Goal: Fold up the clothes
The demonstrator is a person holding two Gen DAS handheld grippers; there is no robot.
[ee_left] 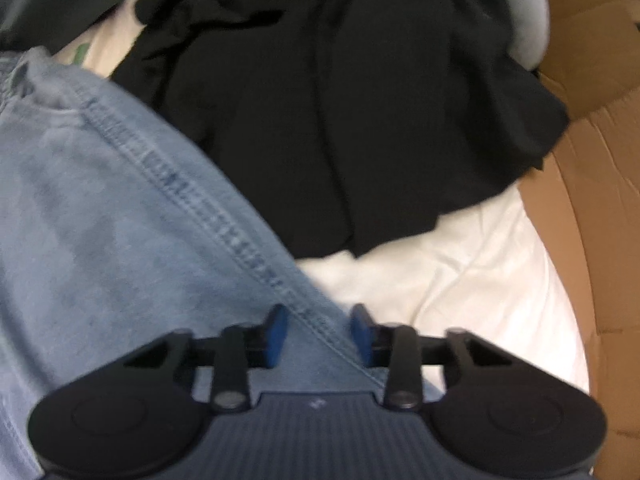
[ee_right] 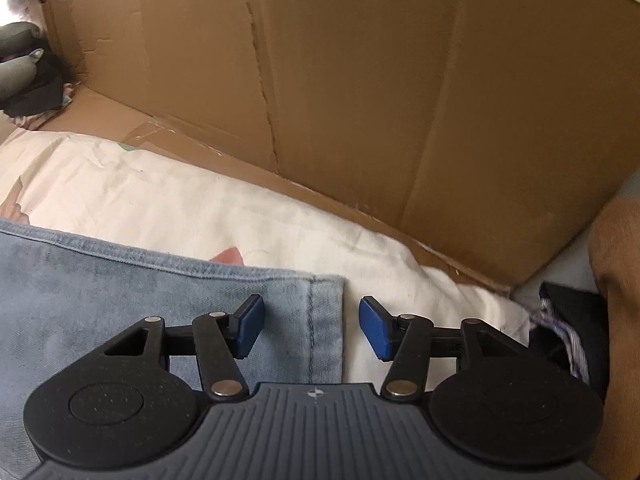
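Left gripper: pointed steeply down at the jeans, blue pads partly apart, not pressing the cloth; side seam of the jeans running between them and edge of the denim lying just under the gap.
Right gripper: tilted down over the hem end of the jeans, pads wide apart; left pad over the denim, right pad past the hem over the bedsheet; nothing clamped.
Writing: none readable; only a small cross mark on the ribbed grey body of the right gripper, and a faint mark on the left one, too blurred to read.
Jeans: light blue, lying flat on the bedsheet; hem edge straight, stitched, between the right gripper's pads.
Black garment: crumpled on the bedsheet beyond the jeans, touching their seam edge in the left view.
Cardboard: brown, creased wall standing past the bedsheet, beyond the jeans.
Person: bare skin at the right edge of the right view, near dark cloth, beside the jeans' hem end; which body part, unclear.
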